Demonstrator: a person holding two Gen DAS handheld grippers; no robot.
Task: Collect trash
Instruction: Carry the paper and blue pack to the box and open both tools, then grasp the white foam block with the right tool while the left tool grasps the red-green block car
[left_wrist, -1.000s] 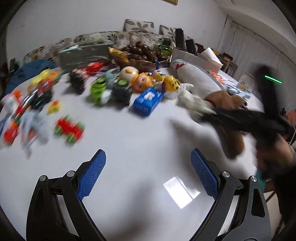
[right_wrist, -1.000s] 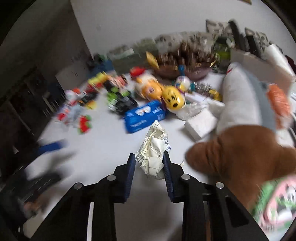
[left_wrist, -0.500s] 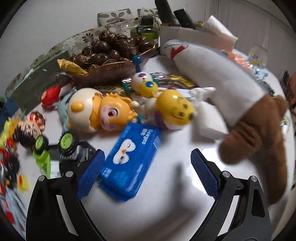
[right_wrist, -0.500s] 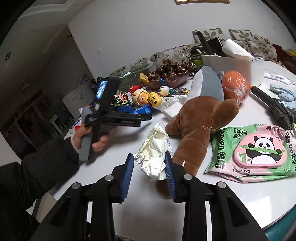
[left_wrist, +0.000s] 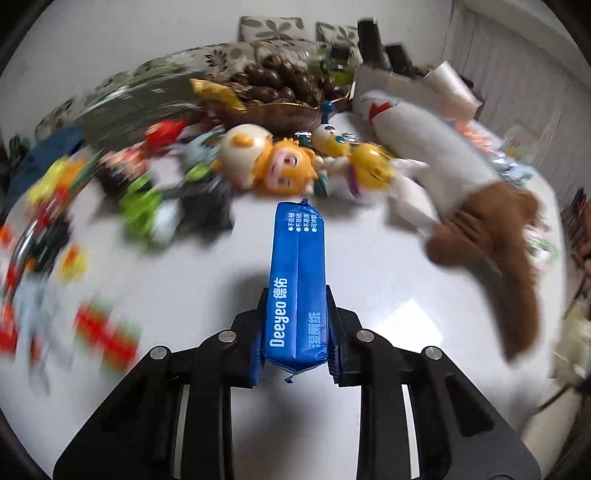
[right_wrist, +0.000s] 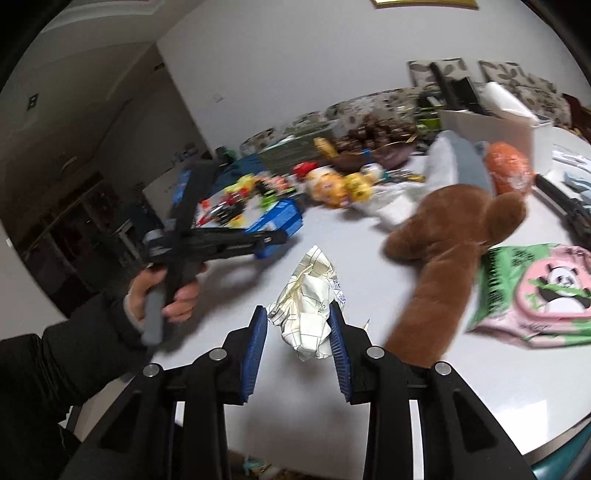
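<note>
The left tongs (left_wrist: 295, 325) pinch a blue wipes pack (left_wrist: 297, 284) and hold it above the white bench (left_wrist: 369, 266). The right tongs (right_wrist: 298, 328) pinch a crumpled paper (right_wrist: 308, 314) over the bench, near a brown plush toy (right_wrist: 443, 236). Little toys (left_wrist: 266, 162) lie blurry at the far side. A green wipes pack (right_wrist: 535, 295) lies beside the plush toy.
</note>
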